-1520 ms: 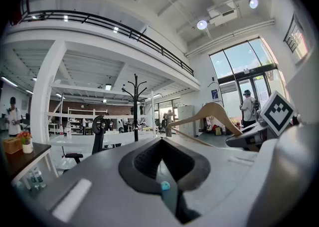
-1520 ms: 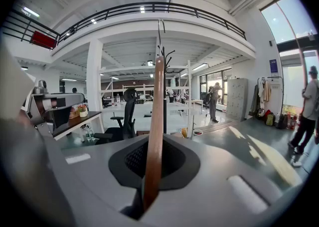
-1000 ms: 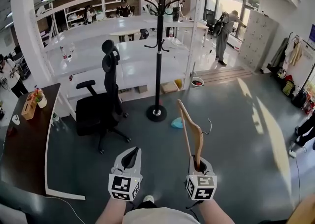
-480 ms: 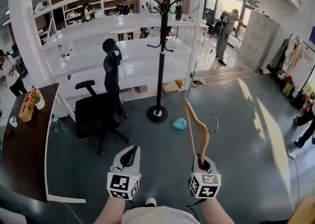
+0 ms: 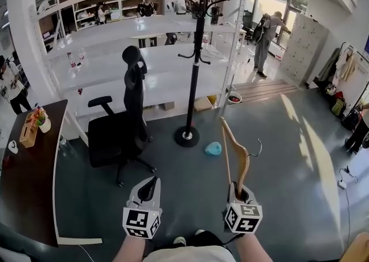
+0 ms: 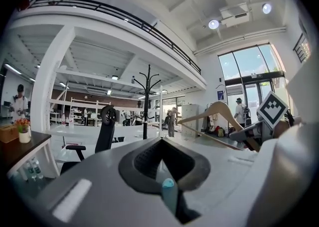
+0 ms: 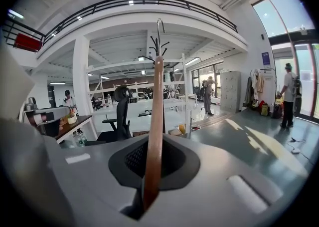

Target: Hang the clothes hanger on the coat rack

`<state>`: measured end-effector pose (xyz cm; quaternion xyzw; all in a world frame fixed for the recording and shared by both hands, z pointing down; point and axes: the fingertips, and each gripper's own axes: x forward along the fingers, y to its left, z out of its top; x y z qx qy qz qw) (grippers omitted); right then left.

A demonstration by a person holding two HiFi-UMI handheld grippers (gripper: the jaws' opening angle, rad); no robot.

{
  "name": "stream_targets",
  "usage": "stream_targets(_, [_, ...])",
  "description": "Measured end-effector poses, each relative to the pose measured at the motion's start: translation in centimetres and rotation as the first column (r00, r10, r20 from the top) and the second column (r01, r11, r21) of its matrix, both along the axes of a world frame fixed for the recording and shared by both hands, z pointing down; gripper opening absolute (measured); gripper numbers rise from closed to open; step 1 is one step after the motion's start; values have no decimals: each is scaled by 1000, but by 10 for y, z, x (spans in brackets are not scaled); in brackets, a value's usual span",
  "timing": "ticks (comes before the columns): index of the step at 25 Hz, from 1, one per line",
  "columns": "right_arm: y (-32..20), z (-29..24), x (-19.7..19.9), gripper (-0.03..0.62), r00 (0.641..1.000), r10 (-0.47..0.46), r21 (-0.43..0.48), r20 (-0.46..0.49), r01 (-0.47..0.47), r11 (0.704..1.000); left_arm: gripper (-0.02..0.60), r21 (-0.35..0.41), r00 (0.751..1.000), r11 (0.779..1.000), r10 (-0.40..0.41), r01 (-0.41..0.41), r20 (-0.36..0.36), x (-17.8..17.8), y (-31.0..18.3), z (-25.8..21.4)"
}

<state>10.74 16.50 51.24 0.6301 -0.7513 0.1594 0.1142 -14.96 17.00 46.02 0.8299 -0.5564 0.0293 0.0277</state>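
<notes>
My right claw (image 5: 237,189): clamped on one end of the wooden hanger (image 5: 233,150); in the right gripper view the wood stands edge-on between the jaws, pinched at its lower end.
Hanger: it rises out of my right claw and leans away from me. Its metal hook sticks out to the right near the top. It is in the air, near the right side of the scene.
My left claw (image 5: 151,182): jaws together with nothing between them. I hold it beside the right claw, to its left and apart from the hanger.
Coat rack (image 5: 194,82): a black pole on a round base, standing on the floor (image 5: 277,157) farther off, ahead of both claws and well apart from the hanger.
Office chair (image 5: 112,134): black, on the floor just left of the rack's base.
Blue-green thing (image 5: 213,148): it lies on the floor just right of the rack's base; I cannot tell what it is.
Table (image 5: 26,189): dark brown, at the near left, with a small box and a flower pot at its far end.
People: several stand far back among the white shelves.
</notes>
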Motion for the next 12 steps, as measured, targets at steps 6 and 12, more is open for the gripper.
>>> stream_targets(6, [-37,9,1,28,1000,-7,-17,-4,7,1000,1,-23,1000,999,-25,25,-16,-8,-35,9])
stream_targets(12, [-103,16,15,28,1000,-5,-25,25,6,1000,1,-11,999,999,-45,45,16,2,-94,9])
